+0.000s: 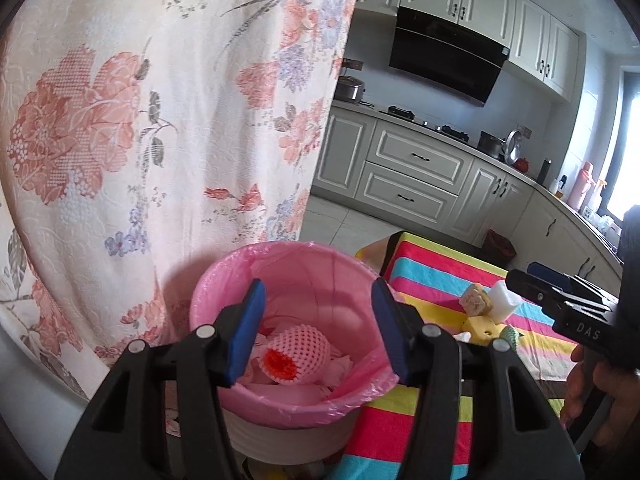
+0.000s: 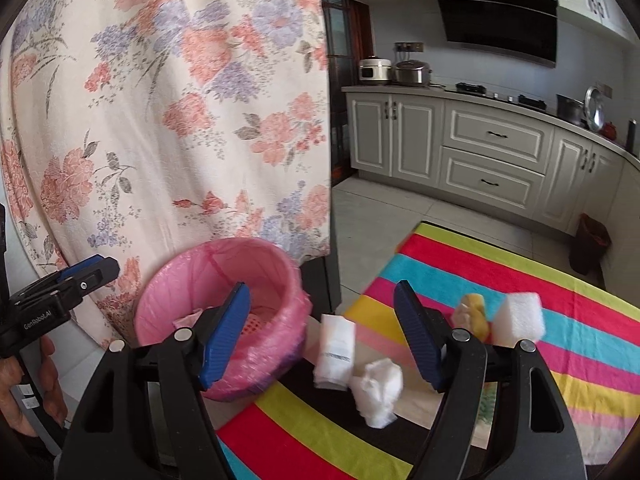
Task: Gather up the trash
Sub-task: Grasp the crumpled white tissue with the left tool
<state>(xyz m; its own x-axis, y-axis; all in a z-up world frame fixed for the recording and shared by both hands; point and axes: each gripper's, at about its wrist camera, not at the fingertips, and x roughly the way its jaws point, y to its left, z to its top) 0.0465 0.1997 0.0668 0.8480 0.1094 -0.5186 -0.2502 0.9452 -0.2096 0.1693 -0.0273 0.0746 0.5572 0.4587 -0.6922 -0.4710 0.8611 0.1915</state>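
Note:
A bin lined with a pink bag [image 1: 224,292] [image 2: 160,304] stands left of the striped table. Inside lie a pink foam fruit net [image 1: 298,350] and crumpled paper. My left gripper [image 1: 318,332] is open and empty, right above the bin. My right gripper [image 2: 322,334] is open and empty above the table's left edge. Between its fingers lie a folded white tissue pack [image 2: 336,350] and a crumpled white tissue [image 2: 378,390]. A white foam block [image 2: 520,316] [image 1: 505,301], a yellow sponge piece [image 2: 476,312] [image 1: 482,326] and a beige cube [image 1: 475,300] lie further right.
A floral curtain [image 1: 140,120] hangs behind the bin. The table wears a bright striped cloth [image 2: 480,272]. Grey kitchen cabinets [image 2: 492,160], a hob and pots line the far wall. A small dark bin [image 2: 590,244] stands on the floor by the cabinets.

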